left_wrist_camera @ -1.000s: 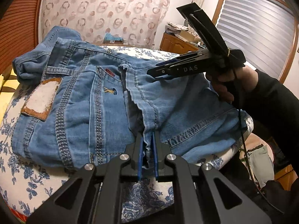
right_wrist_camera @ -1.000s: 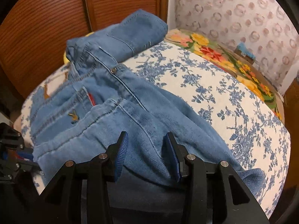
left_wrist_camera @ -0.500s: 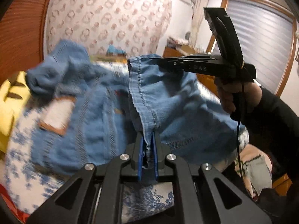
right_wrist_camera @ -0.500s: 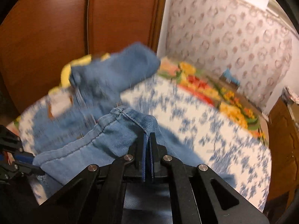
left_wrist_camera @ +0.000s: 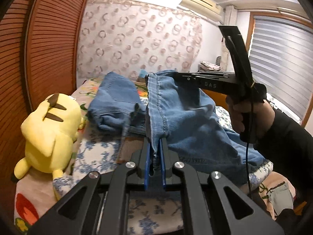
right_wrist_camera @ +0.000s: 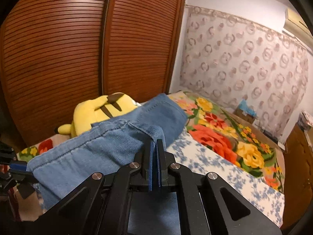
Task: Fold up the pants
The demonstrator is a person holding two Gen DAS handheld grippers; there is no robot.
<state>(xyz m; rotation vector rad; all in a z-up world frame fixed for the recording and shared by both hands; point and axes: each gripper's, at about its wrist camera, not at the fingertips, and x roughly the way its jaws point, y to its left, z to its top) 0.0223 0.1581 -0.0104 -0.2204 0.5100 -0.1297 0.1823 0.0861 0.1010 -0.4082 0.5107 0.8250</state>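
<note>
Grippers, left [left_wrist_camera: 155,156] and right [right_wrist_camera: 154,157], pinch the jeans' [left_wrist_camera: 187,117] hem at 6 o'clock; soft, heavy denim sags between them.

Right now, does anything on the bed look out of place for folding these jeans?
Yes: a yellow plush toy lies on the bed right beside the jeans, which both hand-held grippers hold lifted; it could crowd the fold.

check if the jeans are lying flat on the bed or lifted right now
Partly lifted: each hand-held gripper, left and right, pinches the jeans' hem edge, raised off the bed.
</note>
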